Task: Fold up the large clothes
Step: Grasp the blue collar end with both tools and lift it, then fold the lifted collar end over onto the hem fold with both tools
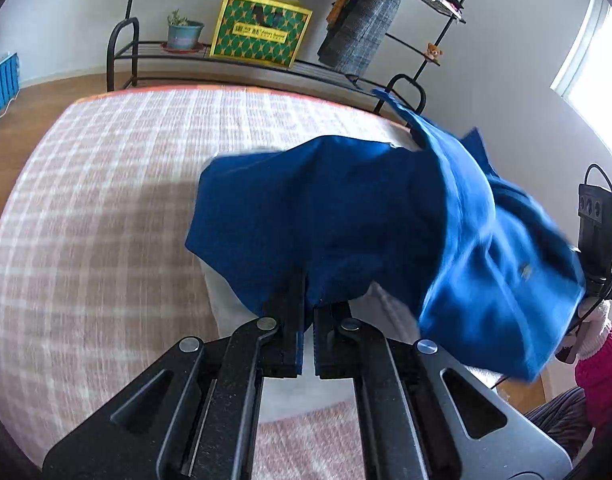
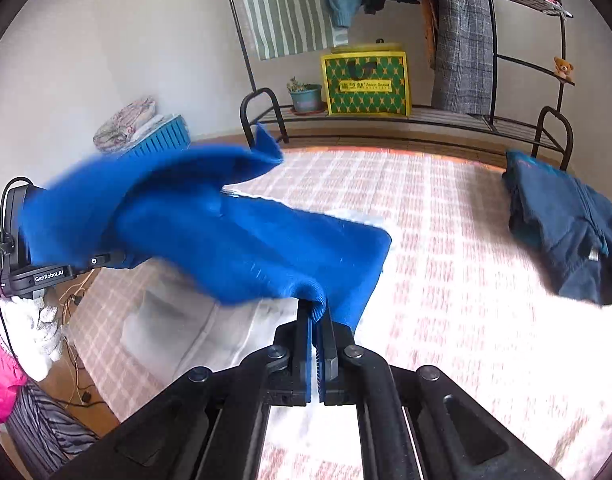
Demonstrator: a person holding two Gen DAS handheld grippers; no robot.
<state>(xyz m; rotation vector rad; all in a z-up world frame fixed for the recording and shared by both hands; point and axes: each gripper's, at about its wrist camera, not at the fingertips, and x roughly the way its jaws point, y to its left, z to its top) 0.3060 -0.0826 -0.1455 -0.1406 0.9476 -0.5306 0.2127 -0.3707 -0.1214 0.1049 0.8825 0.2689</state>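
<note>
- Left wrist view: the left gripper [image 1: 309, 300] is clamped on a blue garment [image 1: 346, 216], held above the checked bed cover [image 1: 105, 200].
- Right wrist view: the right gripper [image 2: 317, 312] pinches the garment's ribbed edge [image 2: 314, 294]; blurred, the fabric could perhaps be pulled free, or the fold spoiled.

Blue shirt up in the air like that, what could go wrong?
1. The left tool and the right tool each pinch only a small bit of the blue shirt, so it might slip out.
2. The shirt hangs bunched and twisted, so it may land wrinkled on the bed.
3. A white cloth lies under it on the bed; the shirt could drag it. The navy clothes at the far side look safely apart.
</note>
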